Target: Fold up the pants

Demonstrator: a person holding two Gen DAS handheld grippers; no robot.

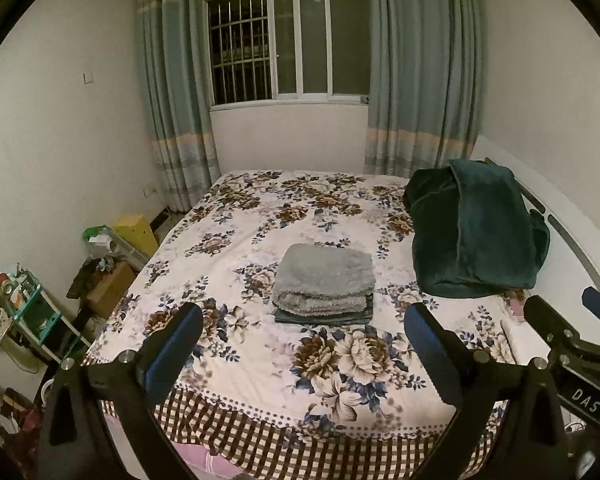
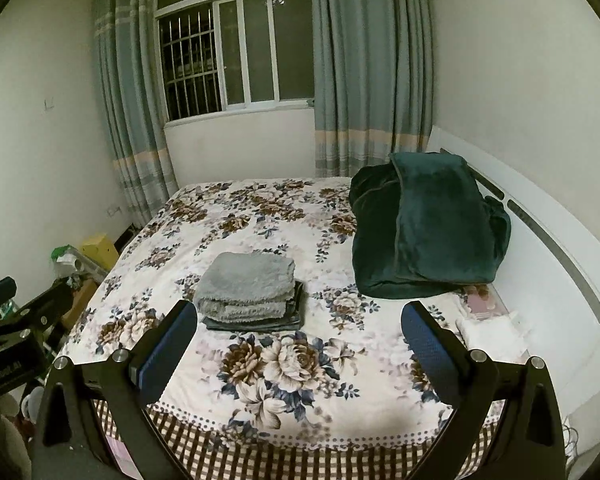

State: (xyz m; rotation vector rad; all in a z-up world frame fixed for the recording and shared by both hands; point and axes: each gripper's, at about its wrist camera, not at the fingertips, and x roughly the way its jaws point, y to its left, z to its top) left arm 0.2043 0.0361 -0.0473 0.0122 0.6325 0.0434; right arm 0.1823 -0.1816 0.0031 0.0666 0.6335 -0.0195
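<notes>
Pants of fluffy grey fleece [image 1: 325, 280] are seen folded in a thick stack on a flat dark folded garment [image 1: 323, 317], mid-bed on the floral quilt [image 1: 236, 240]. Left of them the left gripper [image 1: 302, 328] is held with jaws wide apart and empty; the right gripper [image 2: 298, 328] likewise. The fabric is judged soft, light and limp, best pinched at a folded edge. A dark green plush blanket [image 1: 476, 232] is heaped far right.
</notes>
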